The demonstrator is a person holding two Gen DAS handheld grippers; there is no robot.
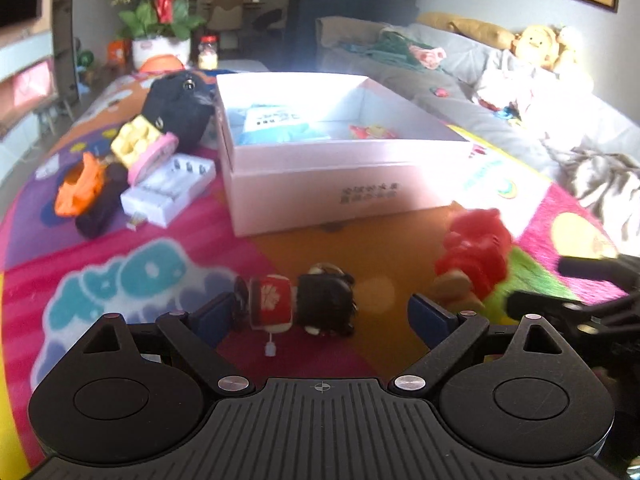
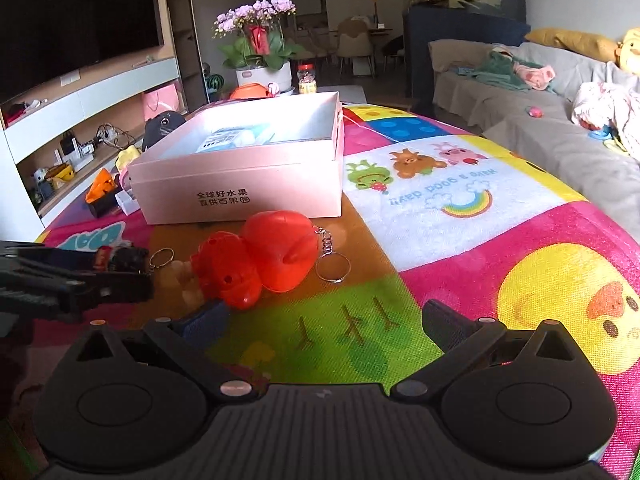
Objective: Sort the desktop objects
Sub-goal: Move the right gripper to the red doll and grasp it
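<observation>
**Small doll keychain lies crosswise before the open left gripper**

The small doll keychain [image 1: 296, 300], red-bodied with a black-haired head, lies on the colourful play mat [image 1: 140, 272] just ahead of the left gripper [image 1: 320, 316]. Its long axis runs left to right, across the line of the fingers, which stand spread wide on either side of it, holding nothing. The doll sits nearer the left finger than the right, so a closing grasp would likely need a small shift leftward first.

The red duck toy [image 2: 256, 260], with its key ring [image 2: 333, 268] trailing to the right, rests on the mat ahead and left of the right gripper [image 2: 324, 320], whose fingers are also parted and empty. The duck lies nearly in front of the left fingertip rather than between the two.

The pink box [image 2: 240, 196] stands open just behind both toys, some items already inside. The left gripper looks the better placed for the doll, the right for the duck.
</observation>
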